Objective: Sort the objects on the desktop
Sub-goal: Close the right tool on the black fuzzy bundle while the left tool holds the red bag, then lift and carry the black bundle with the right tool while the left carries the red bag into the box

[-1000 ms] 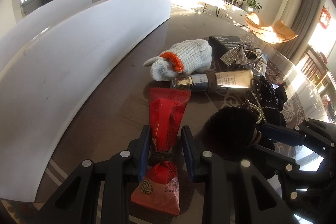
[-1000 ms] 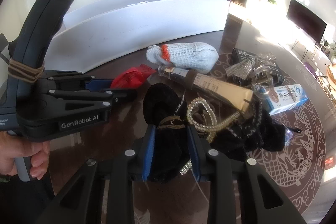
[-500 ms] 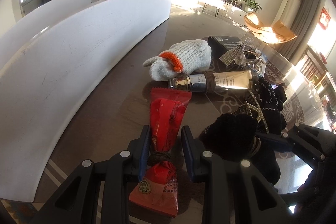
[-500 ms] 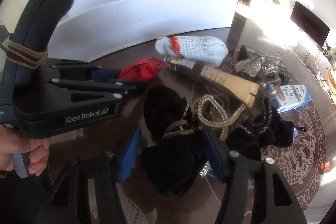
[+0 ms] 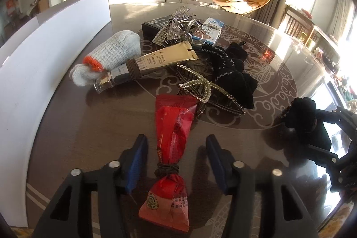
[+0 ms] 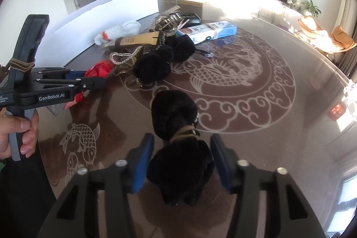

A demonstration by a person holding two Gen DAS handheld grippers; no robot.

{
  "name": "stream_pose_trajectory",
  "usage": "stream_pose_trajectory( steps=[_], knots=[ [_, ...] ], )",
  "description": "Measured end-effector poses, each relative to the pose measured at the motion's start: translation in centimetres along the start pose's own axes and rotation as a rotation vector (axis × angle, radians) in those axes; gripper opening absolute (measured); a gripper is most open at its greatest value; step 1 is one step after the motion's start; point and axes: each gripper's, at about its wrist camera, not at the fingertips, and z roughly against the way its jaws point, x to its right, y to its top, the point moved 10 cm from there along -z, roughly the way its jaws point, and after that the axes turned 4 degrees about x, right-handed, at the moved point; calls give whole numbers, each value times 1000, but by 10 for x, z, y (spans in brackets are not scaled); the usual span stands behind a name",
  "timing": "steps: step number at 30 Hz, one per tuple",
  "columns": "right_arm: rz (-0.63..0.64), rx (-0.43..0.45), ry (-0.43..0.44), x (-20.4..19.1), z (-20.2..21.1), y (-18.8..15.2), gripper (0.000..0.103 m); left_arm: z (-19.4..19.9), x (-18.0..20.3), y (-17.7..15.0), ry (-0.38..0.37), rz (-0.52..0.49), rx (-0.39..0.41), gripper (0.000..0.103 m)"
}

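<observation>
Red snack packet (image 5: 173, 148) and black fabric bundle (image 6: 178, 148), drawn clear of the gold tube (image 5: 151, 61), now lie unpressed between just-opened left gripper (image 5: 176, 162) and right gripper (image 6: 181, 162): both released, placement apparently complete.

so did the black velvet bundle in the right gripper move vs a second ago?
Yes. The black velvet bundle came away from the pile by the gold tube, toward the camera, onto open table. The right gripper has just been opening; its pads clear the bundle.
</observation>
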Motion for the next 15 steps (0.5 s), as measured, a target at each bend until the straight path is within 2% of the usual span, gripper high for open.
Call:
stream_pose_trajectory(
  steps=[1,6,10,12,15],
  knots=[
    [-3,-2,-10,5,0,-2,96,2,-2,0,25,-7,6,79],
    [22,-31,-27,6,-17,-11,97,0,-11,0,31,22,-22,80],
    [31,-11,-27,-4,-21,-12,100,-2,-11,-5,47,4,-27,82],
    [27,-11,-31,-6,-23,-12,102,-6,-7,-6,64,-29,-39,92],
    [21,-13,-36,-6,-24,-13,103,-8,-7,-6,59,-27,-43,97]
  ],
)
